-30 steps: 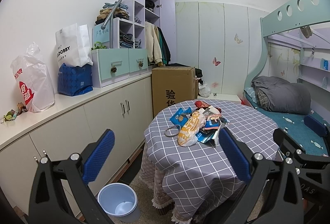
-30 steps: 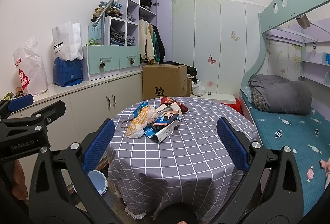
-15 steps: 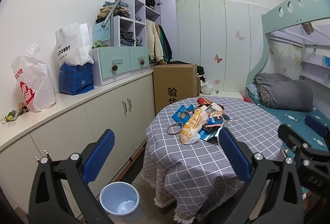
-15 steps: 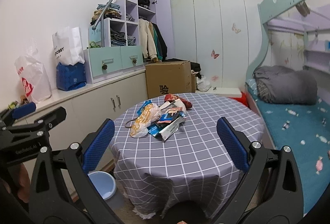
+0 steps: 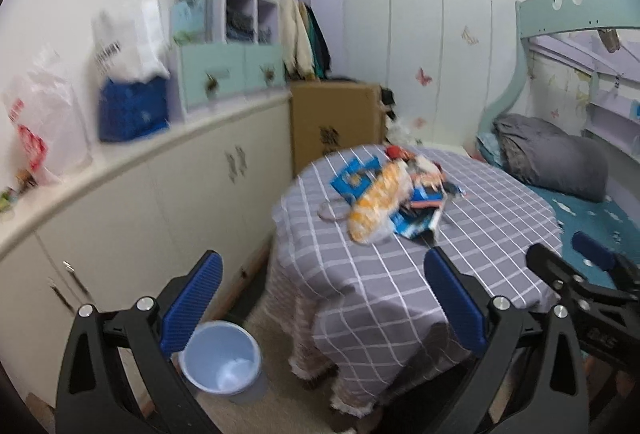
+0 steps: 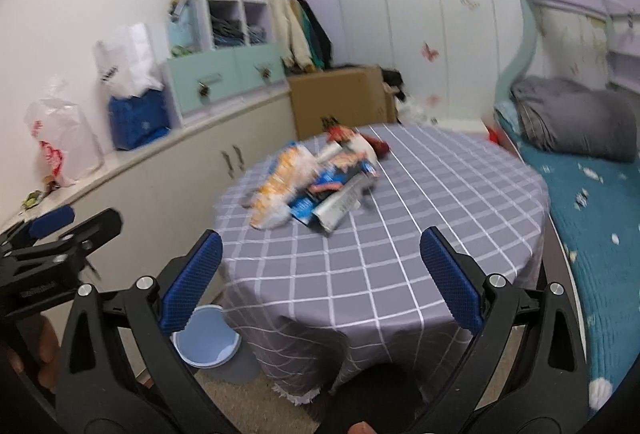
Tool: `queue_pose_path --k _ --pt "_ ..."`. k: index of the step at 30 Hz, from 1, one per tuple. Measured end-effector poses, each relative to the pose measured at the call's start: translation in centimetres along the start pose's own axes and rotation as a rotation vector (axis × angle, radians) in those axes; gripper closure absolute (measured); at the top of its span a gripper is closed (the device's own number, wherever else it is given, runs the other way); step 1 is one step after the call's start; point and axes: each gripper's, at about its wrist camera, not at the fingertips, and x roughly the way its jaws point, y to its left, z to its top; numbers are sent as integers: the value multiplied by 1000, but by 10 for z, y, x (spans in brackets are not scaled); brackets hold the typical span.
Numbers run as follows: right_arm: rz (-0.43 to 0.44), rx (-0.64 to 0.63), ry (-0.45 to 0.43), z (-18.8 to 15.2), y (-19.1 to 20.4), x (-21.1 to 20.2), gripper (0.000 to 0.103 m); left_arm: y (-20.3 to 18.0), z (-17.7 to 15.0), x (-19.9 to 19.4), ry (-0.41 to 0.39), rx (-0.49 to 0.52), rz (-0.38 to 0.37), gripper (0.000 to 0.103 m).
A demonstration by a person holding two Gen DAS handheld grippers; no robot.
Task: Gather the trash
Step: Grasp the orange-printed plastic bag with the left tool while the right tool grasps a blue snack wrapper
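Both wrist views face the trash-strewn table (image 5: 400, 266) from nearby, left view further left

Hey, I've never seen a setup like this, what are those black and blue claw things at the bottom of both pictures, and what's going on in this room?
They are two hand-held grippers, one in each of a person's hands, each carrying a wide-angle camera that looks out between its blue fingers. One picture comes from the left gripper, the other from the right gripper. Both are open and hold nothing. Ahead is a round table with a checked cloth, and on it a pile of wrappers and bags: the trash. A pale blue bin stands on the floor beside the table. Everything is a bit blurred.
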Motion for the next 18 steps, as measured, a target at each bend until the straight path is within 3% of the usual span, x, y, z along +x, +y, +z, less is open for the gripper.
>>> queue_pose_path --k 8,18 --pt "12 81 115 -4 -25 65 6 5 1 76 149 -44 -28 4" --pt "-45 98 78 22 -49 112 6 -24 30 163 175 28 -100 4"
